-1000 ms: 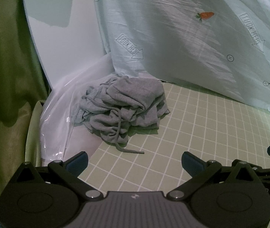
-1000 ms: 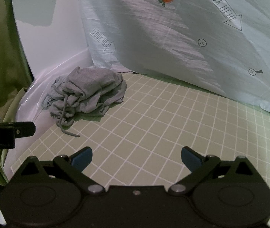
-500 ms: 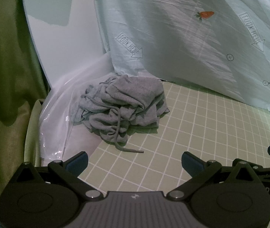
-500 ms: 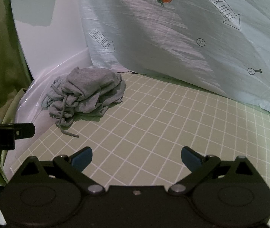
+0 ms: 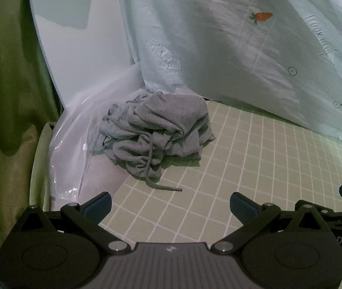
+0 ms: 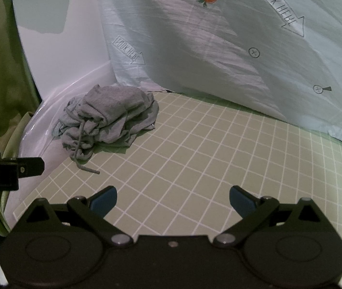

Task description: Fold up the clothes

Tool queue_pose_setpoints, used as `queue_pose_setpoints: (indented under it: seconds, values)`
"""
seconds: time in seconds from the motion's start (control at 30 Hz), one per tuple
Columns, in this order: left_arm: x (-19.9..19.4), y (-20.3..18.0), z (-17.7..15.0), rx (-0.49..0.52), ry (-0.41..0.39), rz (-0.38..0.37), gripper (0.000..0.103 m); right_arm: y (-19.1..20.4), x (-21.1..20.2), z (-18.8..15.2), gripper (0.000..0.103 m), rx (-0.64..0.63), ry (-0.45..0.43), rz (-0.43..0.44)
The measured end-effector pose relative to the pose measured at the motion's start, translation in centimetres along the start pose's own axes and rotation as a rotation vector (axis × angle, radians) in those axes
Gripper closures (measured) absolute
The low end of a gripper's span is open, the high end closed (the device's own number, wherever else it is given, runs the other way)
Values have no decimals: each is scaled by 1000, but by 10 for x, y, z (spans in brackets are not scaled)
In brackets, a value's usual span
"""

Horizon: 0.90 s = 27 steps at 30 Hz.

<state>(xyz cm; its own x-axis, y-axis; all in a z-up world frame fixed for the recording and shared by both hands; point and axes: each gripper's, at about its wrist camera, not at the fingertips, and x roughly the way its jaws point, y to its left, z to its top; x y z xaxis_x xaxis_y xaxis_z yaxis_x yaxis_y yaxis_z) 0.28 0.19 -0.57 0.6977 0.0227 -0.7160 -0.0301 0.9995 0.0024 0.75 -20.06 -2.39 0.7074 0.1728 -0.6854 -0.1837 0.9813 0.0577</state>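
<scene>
1. Surface: green grid mat [image 6: 219,159], white-lined, covering the work area. All places below are given relative to this mat.
2. Backdrop: pale blue printed sheet [image 6: 219,48] with carrots and "LOOK HERE" arrows, hanging along the mat's far edge. A white panel [image 5: 86,55] stands at the mat's far-left corner; green cloth [image 5: 7,84] hangs beyond the mat's left side.
3. Clear plastic film [image 5: 74,149]: lies off the mat's left edge, glossy and wrinkled.
4. Grey garment [image 5: 156,130]: one crumpled heap at the mat's far-left corner, partly on the mat and partly on the plastic film. Not spread; no clear long axis can be read. A drawstring [image 5: 161,185] trails from the heap's near side onto the mat, its free end pointing right.
5. Left gripper [image 5: 171,204]: jaws spread wide, holding nothing, hovering over the mat's near-left part. The heap lies straight ahead of it.
6. Right gripper [image 6: 173,200]: jaws likewise spread wide and empty, over the mat's near edge. The heap lies ahead and well to its left.
7. Judgement: folding not begun. The left gripper is the nearer one and faces the heap squarely; the right must cross leftward to reach it. The heap likely needs pulling onto open mat and flattening first.
</scene>
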Motion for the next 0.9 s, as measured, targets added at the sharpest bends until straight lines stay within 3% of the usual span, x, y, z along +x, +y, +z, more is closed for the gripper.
queue_pose_setpoints:
  seconds: [0.6,0.9]
  values:
    - [36,30,-7,-90,118,22,0,10,37,5,2,-18,84,26]
    - [91,63,22,-188,156,17,0,21,89,51,2,-36,78,37]
